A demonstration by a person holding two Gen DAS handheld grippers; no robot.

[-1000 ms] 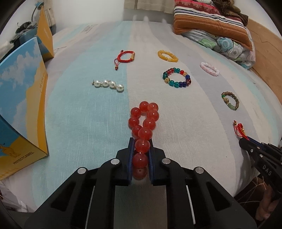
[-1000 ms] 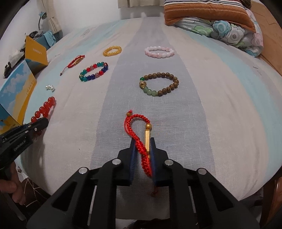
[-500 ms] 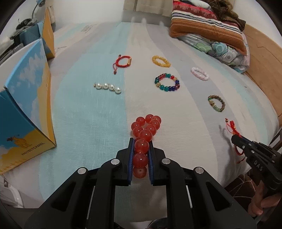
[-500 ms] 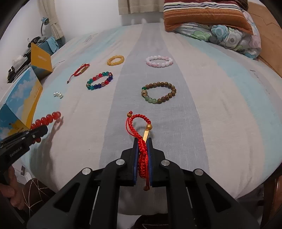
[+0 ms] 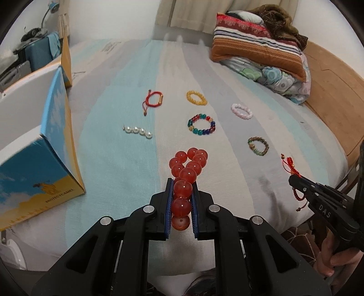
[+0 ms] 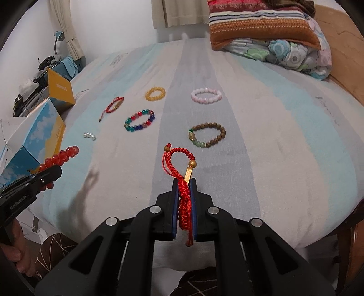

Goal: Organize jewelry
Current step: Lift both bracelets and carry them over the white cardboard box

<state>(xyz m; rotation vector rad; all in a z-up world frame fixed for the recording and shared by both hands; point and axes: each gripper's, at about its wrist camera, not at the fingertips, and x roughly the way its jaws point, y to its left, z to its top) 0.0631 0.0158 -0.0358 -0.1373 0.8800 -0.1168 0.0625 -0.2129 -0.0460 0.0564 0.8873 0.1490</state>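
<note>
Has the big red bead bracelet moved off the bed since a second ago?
Yes. The red bead bracelet, clamped in the left gripper, has lifted up off the striped bedsheet.

1. You were in a bedroom at home: a bed (image 6: 261,127) with a pale striped sheet filled both views.
2. Folded blankets (image 5: 257,47) and a floral quilt (image 6: 295,54) were piled at its far end.
3. Curtains (image 6: 177,11) hung on the wall behind.
4. A desk lamp (image 6: 58,38) stood over clutter at the left.
5. A wooden bed frame (image 5: 329,75) edged the right side.
</note>
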